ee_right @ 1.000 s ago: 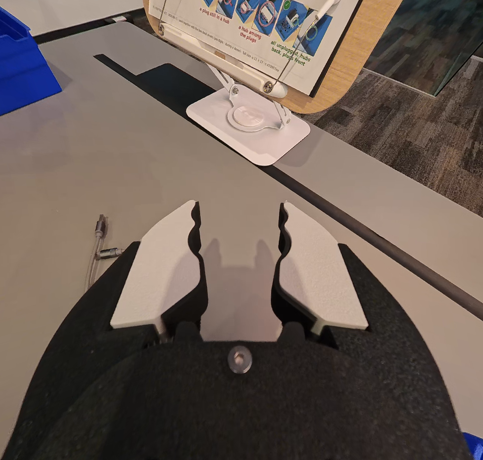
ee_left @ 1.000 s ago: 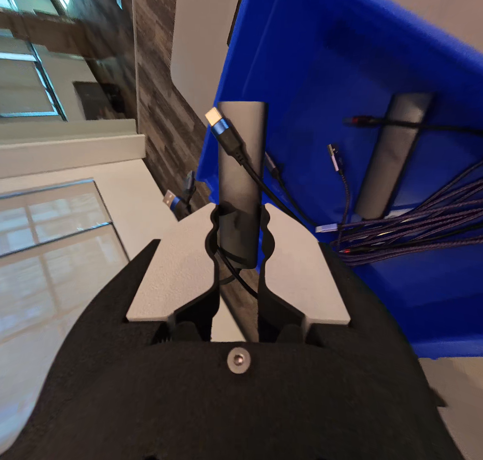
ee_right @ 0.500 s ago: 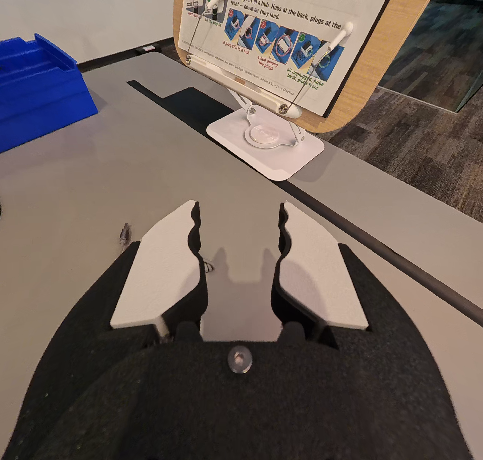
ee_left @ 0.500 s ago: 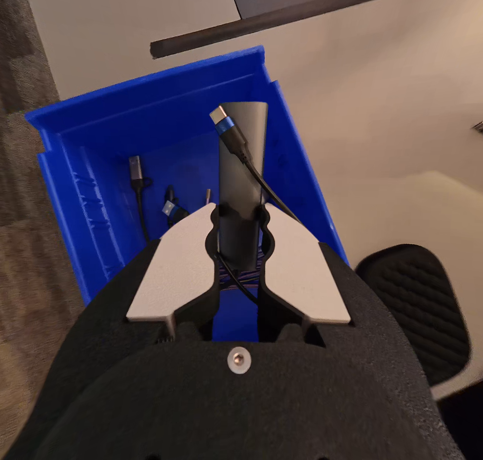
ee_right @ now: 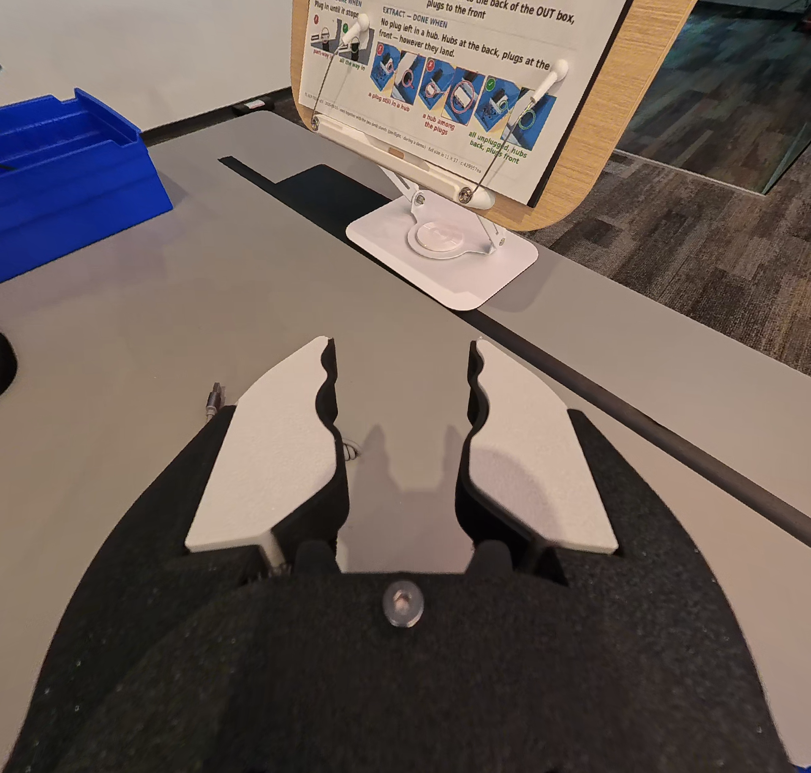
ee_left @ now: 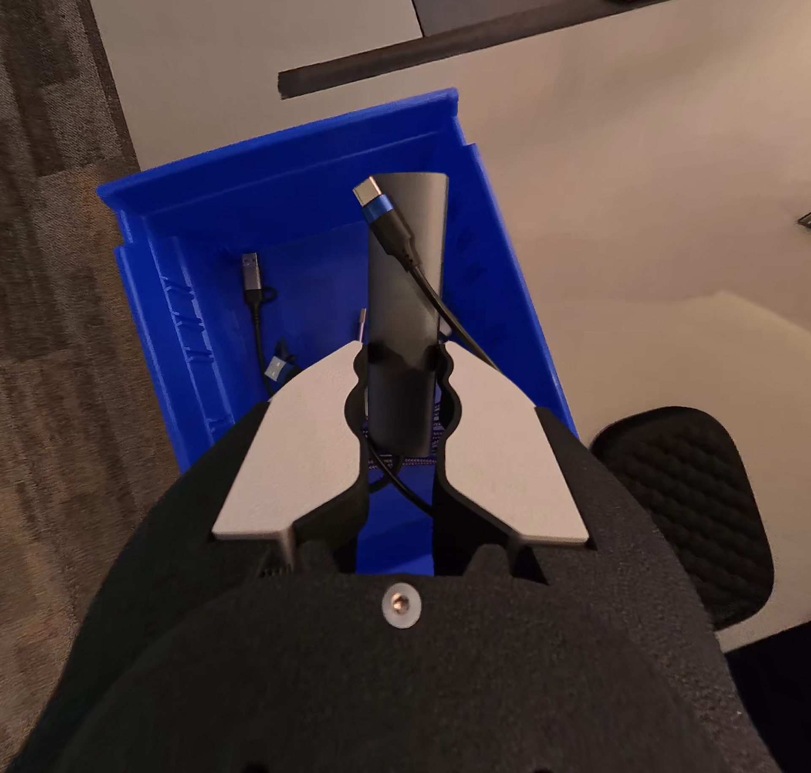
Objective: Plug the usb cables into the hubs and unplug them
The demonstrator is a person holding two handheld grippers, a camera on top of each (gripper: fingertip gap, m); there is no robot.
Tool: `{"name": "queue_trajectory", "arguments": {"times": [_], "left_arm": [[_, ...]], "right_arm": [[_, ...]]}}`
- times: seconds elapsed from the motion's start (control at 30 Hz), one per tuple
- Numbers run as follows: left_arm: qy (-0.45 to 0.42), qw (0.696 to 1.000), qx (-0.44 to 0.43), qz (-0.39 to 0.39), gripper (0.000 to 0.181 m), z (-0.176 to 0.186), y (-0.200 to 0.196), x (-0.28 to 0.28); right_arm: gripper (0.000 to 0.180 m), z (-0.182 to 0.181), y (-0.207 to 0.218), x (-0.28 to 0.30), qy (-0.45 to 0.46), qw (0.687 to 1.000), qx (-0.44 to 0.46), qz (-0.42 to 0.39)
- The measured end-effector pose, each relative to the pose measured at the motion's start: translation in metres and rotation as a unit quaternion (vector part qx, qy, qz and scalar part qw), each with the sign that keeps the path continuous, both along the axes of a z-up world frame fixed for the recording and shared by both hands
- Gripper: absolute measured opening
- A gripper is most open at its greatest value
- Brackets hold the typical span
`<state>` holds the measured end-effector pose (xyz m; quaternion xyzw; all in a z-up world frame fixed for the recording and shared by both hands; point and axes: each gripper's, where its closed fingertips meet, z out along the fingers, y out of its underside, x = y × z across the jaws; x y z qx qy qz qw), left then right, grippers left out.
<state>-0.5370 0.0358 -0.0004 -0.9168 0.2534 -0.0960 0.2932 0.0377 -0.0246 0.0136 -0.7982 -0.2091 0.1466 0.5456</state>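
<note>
My left gripper (ee_left: 401,348) is shut on a long dark grey USB hub (ee_left: 406,277) and holds it above a blue bin (ee_left: 281,181). The hub's own black cable with a blue-ringed plug (ee_left: 377,207) lies across it. Loose cable plugs (ee_left: 252,273) lie on the bin floor, and braided cables show under the hub between the fingers. My right gripper (ee_right: 401,345) is open and empty, low over the grey table (ee_right: 175,334). A grey cable plug (ee_right: 215,400) lies on the table just left of its left finger.
A second blue bin (ee_right: 74,181) stands at the far left of the right wrist view. An instruction board on a white stand (ee_right: 443,251) sits at the table's far edge. A black chair (ee_left: 689,510) is at the right of the left wrist view. Carpet lies beyond the table. Left tips to right tips: about 60 cm.
My left gripper has swung round with the hub, from beside the bin to over it, then held nearly still. My right gripper has drawn back, so the board and the bin show more.
</note>
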Motion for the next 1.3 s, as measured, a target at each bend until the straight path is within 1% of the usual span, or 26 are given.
{"name": "queue_trajectory", "arguments": {"times": [0.07, 0.2, 0.27, 0.33, 0.37, 0.47, 0.5, 0.6, 0.7, 0.8, 0.9, 0.97, 1.07, 1.2, 1.3], "left_arm": [[-0.011, 1.000, 0.004, 0.004, 0.030, 0.003, 0.002, 0.002], [-0.080, 0.996, -0.024, 0.009, 0.030, 0.012, 0.000, 0.011], [-0.081, 0.996, -0.024, 0.012, 0.030, 0.013, 0.000, 0.008], [-0.055, 0.998, -0.023, 0.015, 0.030, 0.010, 0.001, 0.003], [-0.029, 0.999, -0.021, 0.017, 0.030, 0.005, 0.001, -0.002], [0.085, 0.996, -0.013, 0.007, 0.030, -0.019, -0.001, -0.016], [0.107, 0.994, -0.015, 0.001, 0.030, -0.029, -0.002, -0.016], [0.127, 0.991, -0.034, 0.002, 0.030, -0.060, -0.005, -0.011], [0.168, 0.985, -0.041, 0.011, 0.030, -0.087, -0.002, -0.014], [0.179, 0.982, -0.056, 0.032, 0.030, -0.109, -0.002, -0.012], [0.186, 0.979, -0.074, 0.024, 0.030, -0.125, -0.007, -0.011], [0.180, 0.981, -0.065, 0.033, 0.030, -0.125, -0.005, -0.011], [0.151, 0.986, -0.042, 0.058, 0.029, -0.115, 0.002, -0.014], [0.121, 0.989, -0.008, 0.082, 0.036, -0.083, 0.011, -0.024], [0.109, 0.989, -0.023, 0.100, 0.032, -0.067, 0.008, -0.039]], "right_arm": [[0.057, -0.001, 0.000, 0.001, -0.001, 1.000, -0.001, -0.001], [0.057, -0.002, 0.000, 0.001, -0.001, 1.000, -0.002, -0.002], [0.057, -0.002, 0.000, 0.002, -0.002, 1.000, -0.003, -0.002], [0.057, -0.003, 0.001, 0.002, -0.002, 1.000, -0.004, -0.002], [0.057, -0.004, 0.001, 0.002, -0.002, 1.000, -0.005, -0.002], [0.057, -0.006, 0.002, 0.003, -0.006, 1.000, -0.008, -0.003], [0.057, -0.007, 0.002, 0.003, -0.007, 1.000, -0.010, -0.004], [0.057, -0.010, 0.002, 0.003, -0.009, 1.000, -0.013, -0.004], [0.057, -0.012, 0.002, 0.002, -0.014, 1.000, -0.016, -0.004], [0.057, -0.014, 0.002, 0.003, -0.018, 1.000, -0.019, -0.005], [0.057, -0.015, 0.003, 0.004, -0.017, 1.000, -0.021, -0.007], [0.057, -0.015, 0.003, 0.004, -0.016, 1.000, -0.022, -0.007], [0.057, -0.016, 0.004, 0.004, -0.019, 1.000, -0.023, -0.007], [0.057, -0.016, 0.003, 0.004, -0.020, 0.999, -0.025, -0.007], [0.057, -0.017, 0.004, 0.005, -0.021, 0.999, -0.026, -0.009]]}}
